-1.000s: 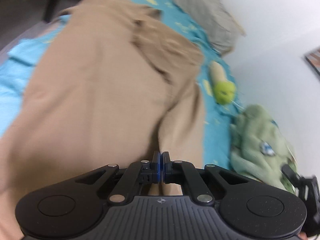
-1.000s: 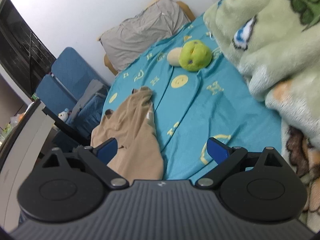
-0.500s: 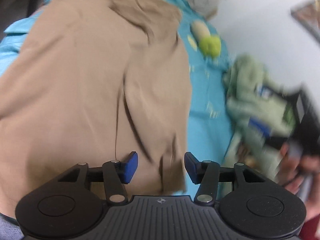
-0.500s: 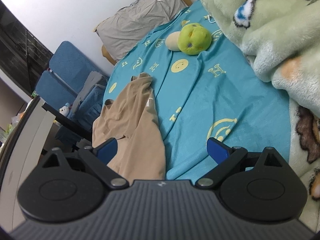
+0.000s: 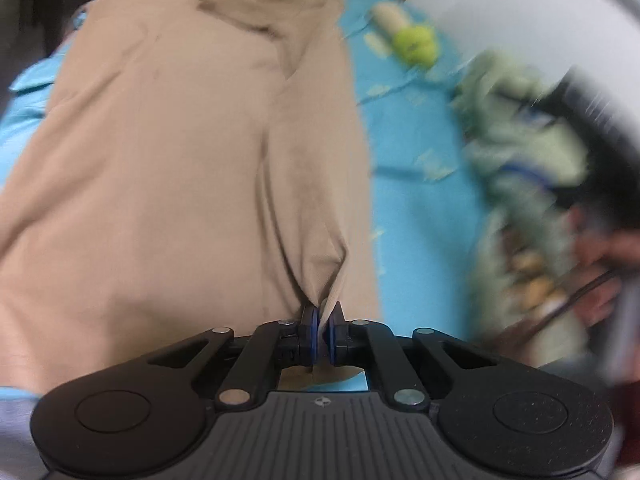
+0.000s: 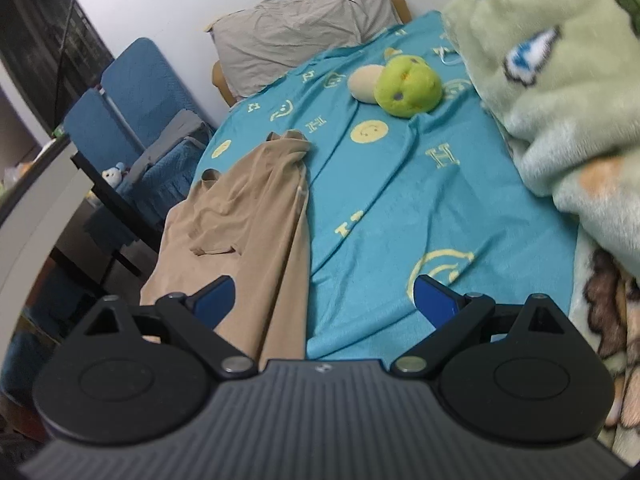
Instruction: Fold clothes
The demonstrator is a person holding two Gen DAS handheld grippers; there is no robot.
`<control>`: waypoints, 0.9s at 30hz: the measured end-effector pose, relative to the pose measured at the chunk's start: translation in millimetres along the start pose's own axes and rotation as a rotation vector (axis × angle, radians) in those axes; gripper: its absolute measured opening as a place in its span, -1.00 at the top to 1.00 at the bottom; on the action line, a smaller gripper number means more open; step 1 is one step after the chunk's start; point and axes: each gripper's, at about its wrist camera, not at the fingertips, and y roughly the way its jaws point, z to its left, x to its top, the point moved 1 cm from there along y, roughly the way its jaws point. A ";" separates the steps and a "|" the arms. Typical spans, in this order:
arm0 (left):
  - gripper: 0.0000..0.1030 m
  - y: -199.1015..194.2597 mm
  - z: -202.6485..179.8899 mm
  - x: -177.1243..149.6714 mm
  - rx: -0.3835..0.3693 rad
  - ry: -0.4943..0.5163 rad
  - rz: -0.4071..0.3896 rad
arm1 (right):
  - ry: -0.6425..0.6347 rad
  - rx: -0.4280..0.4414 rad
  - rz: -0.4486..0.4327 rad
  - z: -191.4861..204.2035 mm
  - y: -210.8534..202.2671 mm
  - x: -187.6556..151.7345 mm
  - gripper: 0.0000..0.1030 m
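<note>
A tan garment [image 5: 180, 160] lies spread along the left side of the teal bed sheet [image 5: 416, 200]. My left gripper [image 5: 323, 316] is closing its jaws on a gathered fold at the garment's near edge, and the blue pads pinch the cloth. In the right wrist view the same tan garment [image 6: 248, 216] lies rumpled, partly hanging over the bed's left edge. My right gripper [image 6: 322, 294] hovers open above the garment's near end and the sheet [image 6: 400, 200], with nothing between its pads. The left wrist view is blurred on the right, where a hand [image 5: 600, 256] shows.
A green plush toy [image 6: 408, 88] and a beige one lie mid-bed near a grey pillow [image 6: 300, 28] at the head. A pale green fleece blanket [image 6: 560, 100] is heaped along the right side. Blue chairs [image 6: 132, 92] stand left of the bed.
My left gripper let go of the cloth, opened, shifted across the garment and shut again on a fold at its near edge. The right gripper stayed open and drifted slightly.
</note>
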 end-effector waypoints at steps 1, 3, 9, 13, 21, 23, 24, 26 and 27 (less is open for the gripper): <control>0.89 3.1 -0.4 -1.0 0.021 0.009 0.004 | -0.017 0.001 -0.001 2.9 0.2 -0.4 -0.89; 0.83 1.1 -3.6 0.0 0.017 0.029 -0.010 | -0.051 0.002 -0.004 8.8 0.4 -1.3 -0.89; -0.30 -29.4 3.4 8.2 -0.031 -0.005 -0.120 | -0.116 0.005 -0.022 20.6 -6.5 -6.6 -0.89; -0.67 -59.4 34.3 38.7 -0.077 -0.135 -0.225 | -0.109 0.041 -0.054 25.5 -16.8 -7.1 -0.89; -0.90 -68.9 154.7 147.5 0.009 -0.552 -0.393 | -0.158 0.047 -0.050 44.8 -15.8 -15.8 -0.89; -0.90 -58.7 194.1 170.6 0.084 -0.724 -0.412 | -0.160 0.046 -0.030 48.9 -9.1 -17.8 -0.89; -0.90 -51.7 212.4 180.6 0.090 -0.791 -0.432 | -0.162 0.046 -0.019 50.9 -4.8 -18.3 -0.89; -0.90 -32.8 245.1 197.9 0.058 -0.890 -0.443 | -0.164 0.044 0.005 54.8 4.5 -19.6 -0.89; -0.90 -21.4 260.4 204.5 0.028 -0.938 -0.439 | -0.161 0.046 0.022 56.4 9.4 -20.3 -0.89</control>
